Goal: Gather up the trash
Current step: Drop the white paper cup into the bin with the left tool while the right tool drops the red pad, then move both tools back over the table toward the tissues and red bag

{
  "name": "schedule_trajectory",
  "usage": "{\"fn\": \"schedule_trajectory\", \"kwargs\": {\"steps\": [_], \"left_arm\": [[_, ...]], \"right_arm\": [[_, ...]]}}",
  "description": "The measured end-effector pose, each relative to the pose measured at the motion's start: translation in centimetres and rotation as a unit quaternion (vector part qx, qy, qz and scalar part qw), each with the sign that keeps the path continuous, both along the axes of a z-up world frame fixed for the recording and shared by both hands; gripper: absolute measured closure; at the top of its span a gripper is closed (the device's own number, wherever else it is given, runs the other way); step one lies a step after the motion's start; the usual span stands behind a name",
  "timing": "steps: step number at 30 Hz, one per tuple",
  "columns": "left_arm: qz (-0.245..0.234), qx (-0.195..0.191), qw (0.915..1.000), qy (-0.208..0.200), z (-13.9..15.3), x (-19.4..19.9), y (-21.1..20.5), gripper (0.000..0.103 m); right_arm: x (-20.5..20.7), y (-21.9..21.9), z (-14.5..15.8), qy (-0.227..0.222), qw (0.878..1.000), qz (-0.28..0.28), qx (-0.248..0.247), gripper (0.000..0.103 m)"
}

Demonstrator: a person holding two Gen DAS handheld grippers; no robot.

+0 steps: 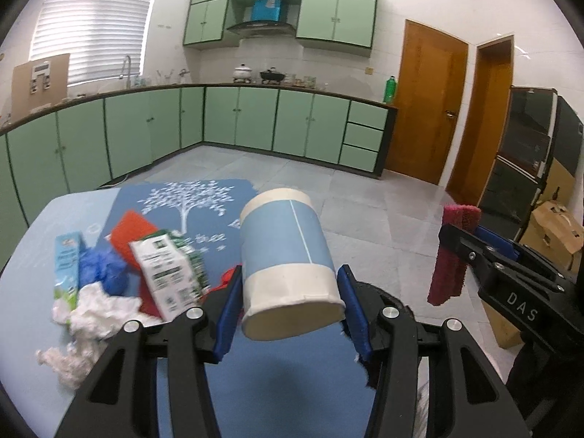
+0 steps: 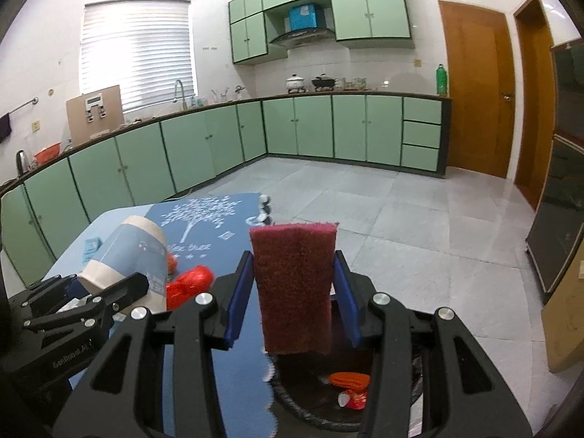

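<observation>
My left gripper [image 1: 288,292] is shut on a blue and white paper cup [image 1: 284,248], which is tilted with its base toward the camera above the blue tree-print mat [image 1: 197,200]. To its right, my right gripper [image 1: 460,233] is shut on a maroon scouring cloth [image 1: 447,277] that hangs down. In the right wrist view that cloth [image 2: 295,310] stands between the blue pads of the right gripper [image 2: 294,266], over a black trash bin [image 2: 292,401]. The cup [image 2: 131,252] and the left gripper [image 2: 106,284] show at the left. On the table lie a green-white carton [image 1: 168,273], white tissue [image 1: 98,310], a blue crumple [image 1: 98,268], and a red wrapper [image 2: 189,281].
The bin holds orange and red scraps [image 2: 348,379]. A small carton [image 1: 65,259] and a flat red piece [image 1: 129,233] lie on the light blue table [image 1: 36,237]. Green cabinets line the far walls. A cardboard box [image 1: 554,230] and a dark glass cabinet [image 1: 529,146] stand at the right.
</observation>
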State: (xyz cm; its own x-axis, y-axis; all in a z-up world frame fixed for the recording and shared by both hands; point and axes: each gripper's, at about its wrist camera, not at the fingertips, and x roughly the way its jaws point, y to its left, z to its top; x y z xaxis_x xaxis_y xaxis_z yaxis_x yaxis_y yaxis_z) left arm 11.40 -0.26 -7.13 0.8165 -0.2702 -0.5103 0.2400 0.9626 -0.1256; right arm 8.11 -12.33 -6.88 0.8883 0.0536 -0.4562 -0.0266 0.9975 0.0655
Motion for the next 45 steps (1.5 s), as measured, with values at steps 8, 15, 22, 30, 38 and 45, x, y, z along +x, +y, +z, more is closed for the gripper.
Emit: {"fn": "schedule_trajectory", "kwargs": {"steps": [8,15,22,30,38,45], "left_arm": [[-0.04,-0.001,0.9992,0.0,-0.5,2.8,-4.1,0.052],[-0.067,0.002,0.9977,0.003,-2.1,5.5,-8.0,0.052],[-0.091,0.004,0.9955,0.024,-4.5,8.5,-11.5,0.05],[-0.115,0.004,0.9921,0.05,-6.6,10.5,-13.3,0.029],[-0.105,-0.006,0.9931,0.051,-6.4,10.5,-11.3,0.02],[-0.083,-0.011,0.996,0.032,-4.2,9.1,-8.5,0.019]], "right_arm": [[2.0,-4.8,-1.0,0.011,0.999,-0.046,-0.006,0.061],[4.4,-8.7,-3.5,0.033,0.997,-0.071,-0.009,0.061],[7.1,-11.7,-6.8,0.068,0.994,-0.084,0.003,0.061],[8.7,-14.0,-8.5,0.078,0.992,-0.101,0.009,0.033],[8.0,-14.7,-7.4,0.059,0.991,-0.119,0.014,0.013],[6.4,-13.0,-5.2,0.037,0.994,-0.106,0.014,0.012]]}}
